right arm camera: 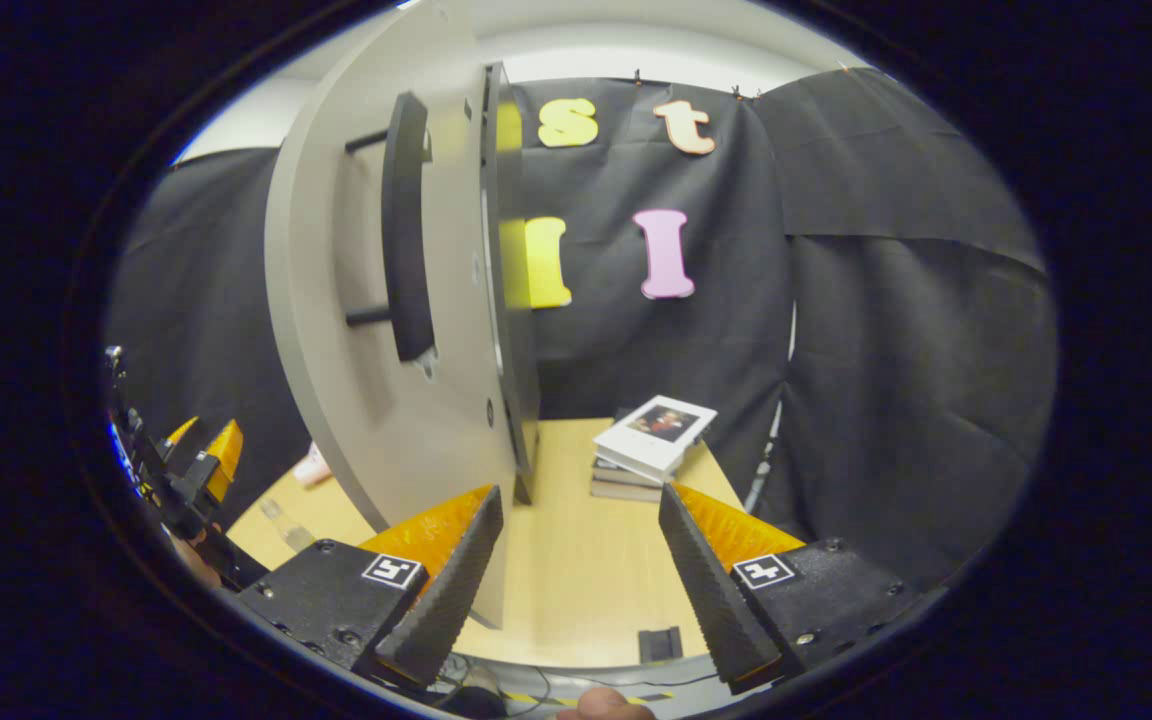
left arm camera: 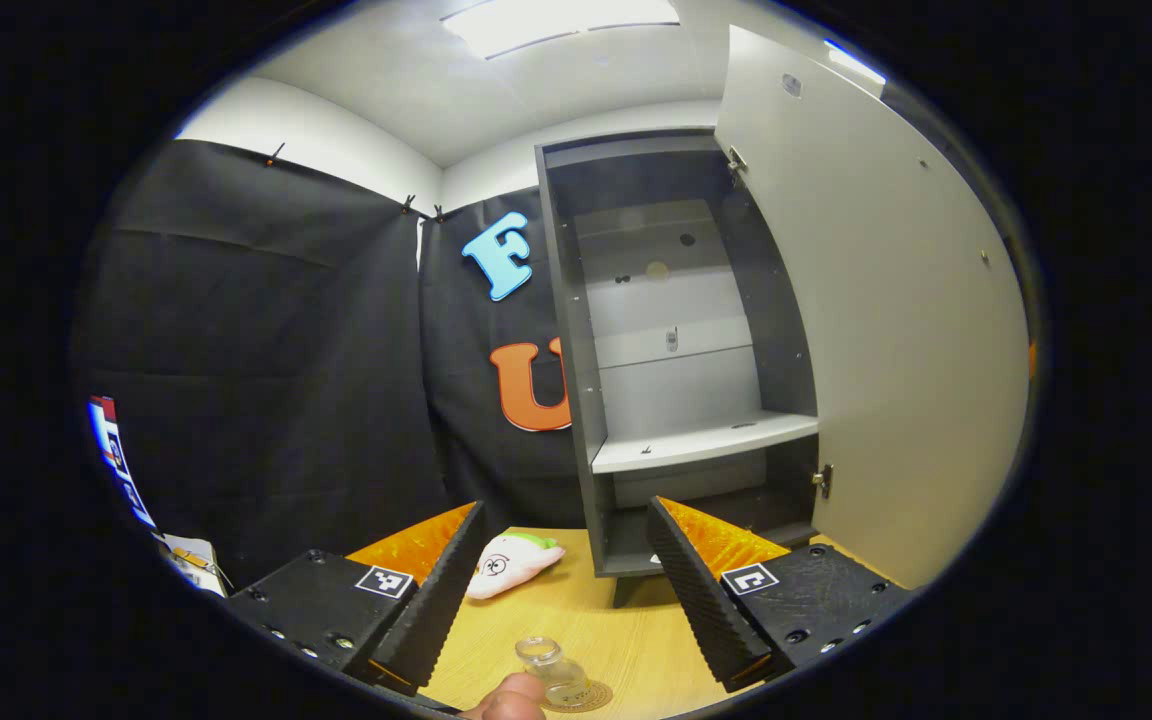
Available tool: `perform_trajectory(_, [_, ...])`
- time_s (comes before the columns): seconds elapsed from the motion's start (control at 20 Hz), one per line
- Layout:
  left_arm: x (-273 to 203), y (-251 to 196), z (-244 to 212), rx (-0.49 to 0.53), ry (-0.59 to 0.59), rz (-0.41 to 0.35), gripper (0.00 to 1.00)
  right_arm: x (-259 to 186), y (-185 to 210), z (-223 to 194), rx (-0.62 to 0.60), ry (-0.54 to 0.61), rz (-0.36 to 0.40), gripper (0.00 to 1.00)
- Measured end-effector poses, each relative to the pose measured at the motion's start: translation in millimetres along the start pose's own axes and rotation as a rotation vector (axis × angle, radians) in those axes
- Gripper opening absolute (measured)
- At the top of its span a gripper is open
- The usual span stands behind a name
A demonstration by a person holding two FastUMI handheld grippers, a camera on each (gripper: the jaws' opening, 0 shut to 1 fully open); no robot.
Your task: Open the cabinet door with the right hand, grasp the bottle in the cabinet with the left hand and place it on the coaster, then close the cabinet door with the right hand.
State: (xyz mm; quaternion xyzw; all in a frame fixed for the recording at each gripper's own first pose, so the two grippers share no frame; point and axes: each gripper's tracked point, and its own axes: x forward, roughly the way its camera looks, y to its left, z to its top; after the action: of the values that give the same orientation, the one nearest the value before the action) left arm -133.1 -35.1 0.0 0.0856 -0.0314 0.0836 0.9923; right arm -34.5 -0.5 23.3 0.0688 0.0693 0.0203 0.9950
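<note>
Bottle (left arm camera: 554, 673) stands upright on the coaster (left arm camera: 591, 698), long axis vertical, open mouth pointing up. It's clear glass, short, with a narrow neck and wider body, no cap visible. Coaster is a thin tan disc; its edge shows under the bottle's base on the wooden tabletop (left arm camera: 626, 630). Bottle sits at the bottom of the left gripper view, below and between the left tool's (left arm camera: 566, 585) fingers, touching neither. A fingertip (left arm camera: 511, 700) shows just beside the bottle at the frame's lower edge.

Left tool: fingers spread wide, holding nothing.

Cabinet (left arm camera: 676, 350) is dark grey with a pale back panel and 1 light shelf (left arm camera: 701, 440), interior bare. Cabinet door (left arm camera: 896, 330) is swung fully open to the right, hinges visible on its inner edge. A small white plush toy (left arm camera: 508, 563) lies on the tabletop left of the cabinet base.

Right tool (right arm camera: 581, 570): fingers spread wide, gripping nothing. In the right gripper view the door (right arm camera: 376, 330) is seen from its outer face with a dark vertical bar handle (right arm camera: 406, 230); the door's lower edge sits just past the tool's left finger, contact can't be told. A stack of books (right arm camera: 651, 445) lies on the tabletop farther back. The left tool (right arm camera: 201, 465) shows at far left, and the bottle (right arm camera: 286, 522) shows faintly near it.
</note>
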Motion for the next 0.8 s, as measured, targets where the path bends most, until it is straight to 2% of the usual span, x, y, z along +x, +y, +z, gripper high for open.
perform_trajectory(0.15, [1.3,-7.9,29.8,-0.038,0.044,-0.064,0.96,-0.8,37.9,22.4,0.025,-0.084,0.142,0.98])
perform_trajectory(0.25, [-1.2,-16.1,43.7,-0.046,0.068,-0.106,0.96,-6.5,40.9,37.0,-0.060,-0.149,0.109,0.93])
perform_trajectory(0.3, [-1.9,-17.3,49.4,-0.029,0.071,-0.113,0.96,-7.3,46.3,39.8,-0.106,-0.168,0.110,0.98])
perform_trajectory(0.35, [-4.0,-16.1,54.9,-0.007,0.060,-0.114,0.96,-5.9,52.7,36.5,-0.125,-0.177,0.121,0.98])
perform_trajectory(0.45, [-5.5,-12.9,63.9,0.021,0.027,-0.108,0.96,-6.1,71.9,26.8,-0.102,-0.156,0.176,0.98])
perform_trajectory(0.55, [-8.9,-19.9,57.1,0.021,0.044,-0.140,0.96,-3.7,84.9,28.1,-0.099,-0.141,0.216,0.98])
perform_trajectory(0.8, [-5.7,-0.8,45.7,-0.002,0.074,-0.132,0.96,4.0,118.0,32.1,-0.129,-0.135,0.255,0.98])
